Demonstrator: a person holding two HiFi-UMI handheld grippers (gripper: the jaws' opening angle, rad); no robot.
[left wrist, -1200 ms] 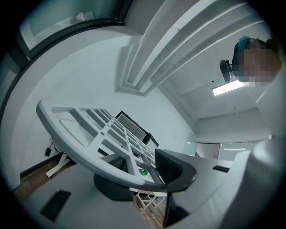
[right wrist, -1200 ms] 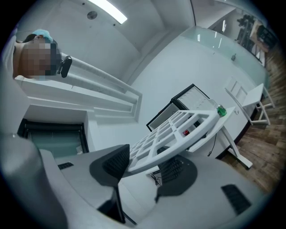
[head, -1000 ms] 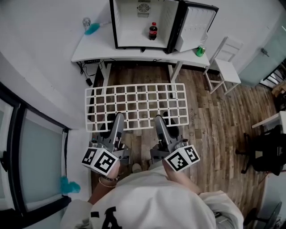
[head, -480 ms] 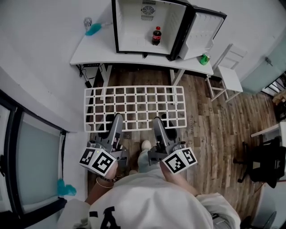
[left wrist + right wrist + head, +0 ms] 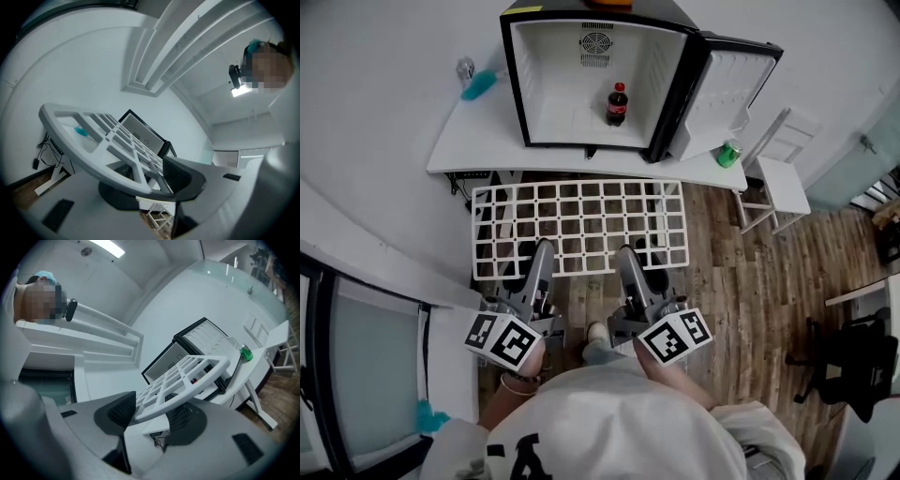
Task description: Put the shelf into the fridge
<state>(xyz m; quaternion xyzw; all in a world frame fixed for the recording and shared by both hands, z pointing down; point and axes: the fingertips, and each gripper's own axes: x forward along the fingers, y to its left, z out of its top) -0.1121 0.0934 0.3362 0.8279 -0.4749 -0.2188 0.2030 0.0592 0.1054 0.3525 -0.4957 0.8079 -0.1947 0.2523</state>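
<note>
The white grid shelf (image 5: 579, 185) hangs level in the air just before the table edge, below the open fridge (image 5: 591, 56). My left gripper (image 5: 539, 270) is shut on the shelf's near rim left of centre. My right gripper (image 5: 625, 268) is shut on the same rim right of centre. In the left gripper view the shelf rim (image 5: 96, 161) lies clamped between the pads of the left gripper (image 5: 152, 187). The right gripper view shows the rim (image 5: 180, 399) pinched by the right gripper (image 5: 154, 413), with the fridge (image 5: 187, 350) beyond. A cola bottle (image 5: 618, 103) stands inside the fridge.
The fridge sits on a white table (image 5: 478, 141) with its door (image 5: 727, 89) swung open to the right. A green can (image 5: 728, 153) stands at the table's right end, and a teal item (image 5: 476, 84) lies at its left. A white chair (image 5: 778, 183) stands to the right.
The shelf and both grippers have come closer to the table and fridge. The fridge now looms larger and the shelf's far edge reaches the table front. Both grips are unchanged.
</note>
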